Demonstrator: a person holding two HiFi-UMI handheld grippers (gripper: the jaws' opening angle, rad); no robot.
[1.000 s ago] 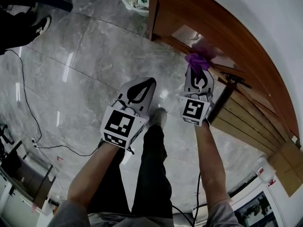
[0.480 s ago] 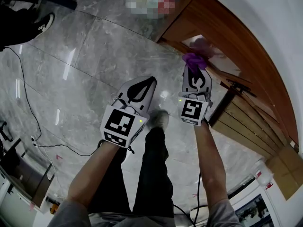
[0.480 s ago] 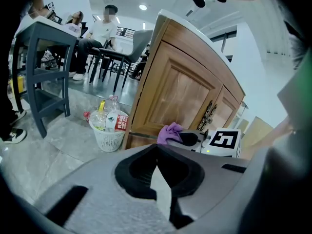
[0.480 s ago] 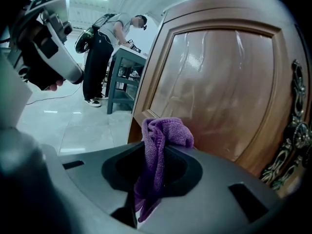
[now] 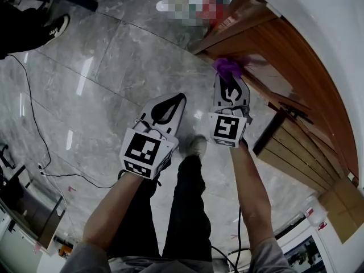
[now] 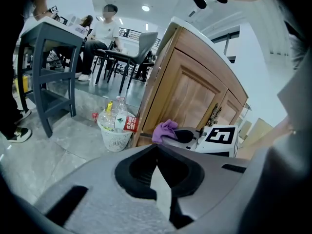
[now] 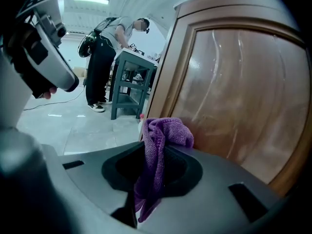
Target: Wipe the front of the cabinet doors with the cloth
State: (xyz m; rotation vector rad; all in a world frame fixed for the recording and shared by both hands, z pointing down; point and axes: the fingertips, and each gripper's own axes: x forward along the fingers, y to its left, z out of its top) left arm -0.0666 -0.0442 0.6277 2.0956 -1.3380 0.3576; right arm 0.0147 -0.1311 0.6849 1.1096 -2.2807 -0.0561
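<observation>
Cloth (image 7: 163,135): purple, bunched, clamped between the fingers of the right gripper (image 7: 153,152); its free end rises just beside the cabinet door (image 7: 243,91), contact not discernible.
Left gripper (image 6: 157,147): fingers together with nothing between them; held over the floor (image 5: 114,56), apart from the cabinet.
Cabinet door: brown wood, framed panel with a glossy face; the cloth sits near its lower edge in the head view.
Marker cube (image 5: 226,128): black-and-white square pattern on the right gripper, no letters; a like cube (image 5: 147,151) rides on the left gripper.
Red label (image 6: 130,125): on the contents of a white waste basket (image 6: 113,139) at the cabinet's corner; its white print is too small to read.
Surroundings: grey marble floor, a black cable (image 5: 31,124) across it, a grey table (image 7: 129,77) with a standing person (image 7: 105,57) beside it, a cardboard box (image 5: 341,209).
Obstruction: in the left gripper view the right gripper's body and cube cover part of the cabinet's lower front.
</observation>
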